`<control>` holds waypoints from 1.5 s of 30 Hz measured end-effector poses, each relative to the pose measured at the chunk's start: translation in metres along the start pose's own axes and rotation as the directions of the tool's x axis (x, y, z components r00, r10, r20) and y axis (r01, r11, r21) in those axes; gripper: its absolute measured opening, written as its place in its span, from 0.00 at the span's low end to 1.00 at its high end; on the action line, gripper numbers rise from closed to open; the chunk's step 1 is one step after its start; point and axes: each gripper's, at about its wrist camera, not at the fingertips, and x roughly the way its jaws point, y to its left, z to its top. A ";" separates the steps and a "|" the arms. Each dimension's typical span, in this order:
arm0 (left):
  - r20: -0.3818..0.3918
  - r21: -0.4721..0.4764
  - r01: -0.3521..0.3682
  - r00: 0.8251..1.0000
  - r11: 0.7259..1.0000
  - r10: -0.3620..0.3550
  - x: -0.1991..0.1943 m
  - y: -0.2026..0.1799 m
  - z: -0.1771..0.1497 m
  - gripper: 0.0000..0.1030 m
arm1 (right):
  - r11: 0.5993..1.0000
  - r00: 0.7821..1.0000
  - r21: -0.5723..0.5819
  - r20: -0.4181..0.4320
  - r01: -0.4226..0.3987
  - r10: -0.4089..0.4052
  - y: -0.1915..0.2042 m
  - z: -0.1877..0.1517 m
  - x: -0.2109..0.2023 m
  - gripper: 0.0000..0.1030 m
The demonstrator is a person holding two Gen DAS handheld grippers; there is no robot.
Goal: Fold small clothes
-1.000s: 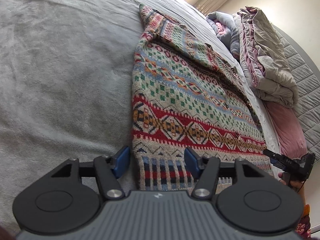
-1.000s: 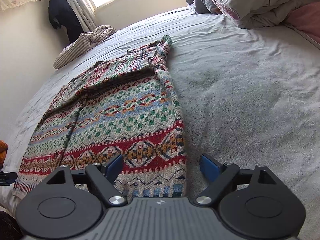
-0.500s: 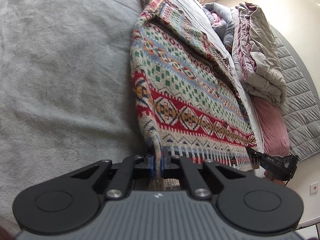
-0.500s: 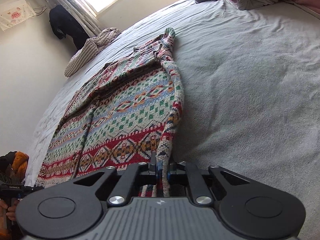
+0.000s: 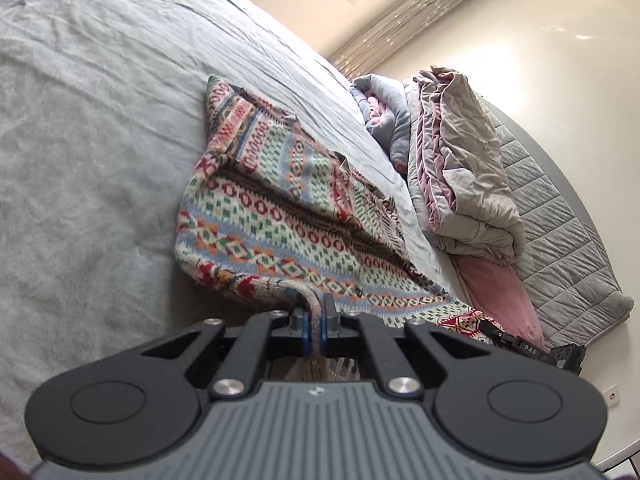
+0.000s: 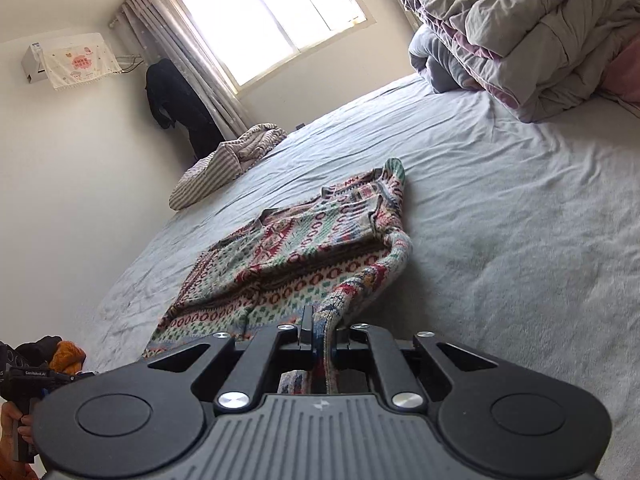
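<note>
A patterned knit sweater (image 5: pixel 280 216) lies spread on the grey bed sheet (image 5: pixel 100 120). My left gripper (image 5: pixel 316 320) is shut on its lower hem corner, which is lifted off the bed. In the right wrist view the same sweater (image 6: pixel 304 264) rises from the sheet (image 6: pixel 500 240) into my right gripper (image 6: pixel 322 332), whose jaws are closing tight on the other hem corner. The lifted lower edge curls over the body of the sweater. Each gripper shows in the other's view: right gripper (image 5: pixel 532 354), left gripper (image 6: pixel 28 376) in a hand.
A pile of folded quilts (image 5: pixel 468 168) and a pink pillow (image 5: pixel 500 296) lie against the padded headboard (image 5: pixel 560 240). A striped garment (image 6: pixel 228 164) sits at the bed's far corner. A dark coat (image 6: pixel 176 96) hangs by the window. Bare sheet lies on both sides of the sweater.
Both grippers closed on the sweater's hem corners, then rose and tilted up, lifting the lower edge off the bed and bunching the sweater toward its upper part.
</note>
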 end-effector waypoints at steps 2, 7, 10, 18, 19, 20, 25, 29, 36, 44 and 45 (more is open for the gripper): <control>0.031 0.013 0.003 1.000 1.000 -0.003 0.005 -0.005 0.017 0.02 | 1.000 1.000 -0.010 0.026 -0.012 0.012 0.005 0.014 0.004 0.07; 0.104 0.016 0.020 0.994 1.000 -0.021 0.017 -0.007 0.059 0.02 | 1.000 0.996 -0.018 0.087 -0.010 0.011 0.007 0.053 0.026 0.07; 0.136 -0.007 0.041 0.990 0.999 -0.039 0.032 -0.002 0.088 0.02 | 1.000 0.994 -0.013 0.105 0.004 -0.003 0.003 0.075 0.044 0.07; 0.177 -0.040 -0.032 0.983 0.999 0.039 0.096 0.020 0.153 0.02 | 0.998 0.995 0.035 0.083 0.057 -0.060 -0.017 0.114 0.114 0.07; 0.176 -0.047 -0.046 0.983 0.998 0.054 0.104 0.023 0.157 0.02 | 0.996 0.995 0.050 0.071 0.067 -0.071 -0.021 0.117 0.125 0.07; 0.172 -0.062 -0.064 0.982 0.996 0.073 0.115 0.031 0.163 0.02 | 0.995 0.995 0.064 0.058 0.075 -0.079 -0.027 0.119 0.135 0.07; 0.123 -0.124 -0.155 0.978 0.980 0.170 0.158 0.060 0.176 0.03 | 0.985 0.992 0.118 -0.023 0.123 -0.121 -0.048 0.121 0.182 0.07; 0.075 -0.130 -0.205 0.974 0.970 0.216 0.179 0.077 0.178 0.05 | 0.976 0.983 0.135 -0.087 0.171 -0.160 -0.059 0.120 0.209 0.08; 0.153 -0.068 -0.292 0.942 0.954 0.299 0.163 0.076 0.198 0.36 | 0.968 0.969 0.098 -0.115 0.229 -0.218 -0.062 0.142 0.216 0.33; 0.183 0.103 -0.368 0.920 0.924 0.346 0.146 0.067 0.197 0.65 | 0.969 0.968 0.014 -0.052 0.247 -0.246 -0.058 0.157 0.201 0.52; 0.178 0.120 -0.369 0.921 0.922 0.345 0.148 0.067 0.195 0.65 | 0.968 0.966 0.005 -0.060 0.251 -0.251 -0.058 0.155 0.203 0.53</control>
